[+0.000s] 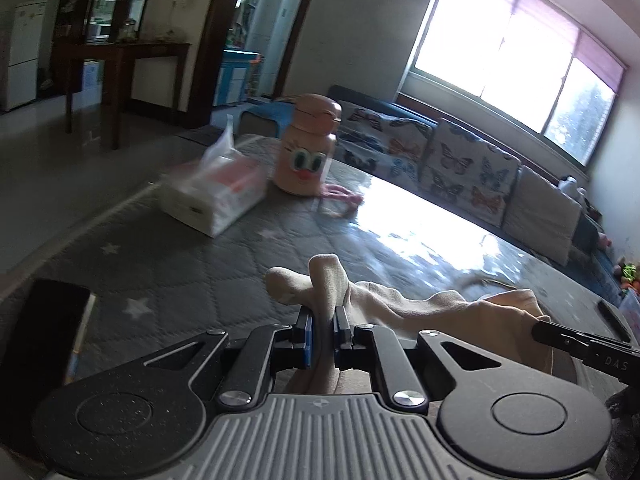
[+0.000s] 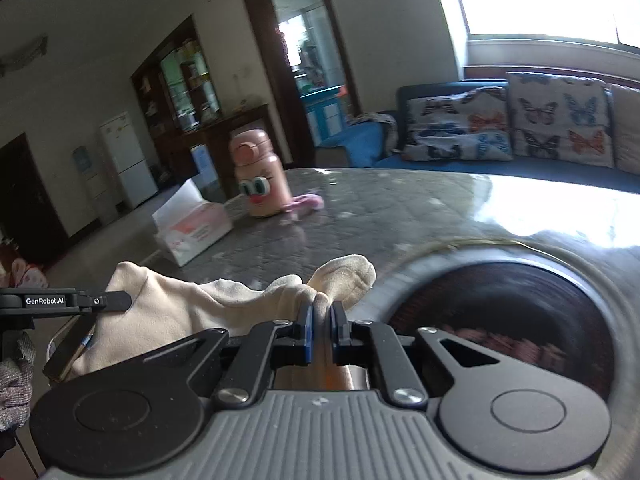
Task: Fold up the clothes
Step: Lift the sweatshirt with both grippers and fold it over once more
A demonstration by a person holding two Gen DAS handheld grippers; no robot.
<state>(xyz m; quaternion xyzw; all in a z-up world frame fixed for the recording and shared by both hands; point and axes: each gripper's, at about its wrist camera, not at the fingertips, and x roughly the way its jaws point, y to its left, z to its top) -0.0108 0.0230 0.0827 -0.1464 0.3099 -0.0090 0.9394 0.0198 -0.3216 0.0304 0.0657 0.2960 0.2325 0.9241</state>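
A cream-coloured garment (image 1: 420,304) is held up above the grey quilted table (image 1: 192,264). My left gripper (image 1: 323,326) is shut on one bunched end of it; the cloth sticks up between the blue pads. My right gripper (image 2: 320,320) is shut on another bunched part of the same garment (image 2: 192,300). The cloth hangs slack between the two. The right gripper's finger (image 1: 576,342) shows at the right edge of the left wrist view, and the left gripper's finger (image 2: 72,302) at the left of the right wrist view.
On the far side of the table stand a tissue pack (image 1: 216,196), a pink cartoon-face bottle (image 1: 306,150) and a small pink cloth (image 1: 344,196). A round dark basin (image 2: 508,320) sits by my right gripper. A sofa with butterfly cushions (image 1: 460,160) is behind.
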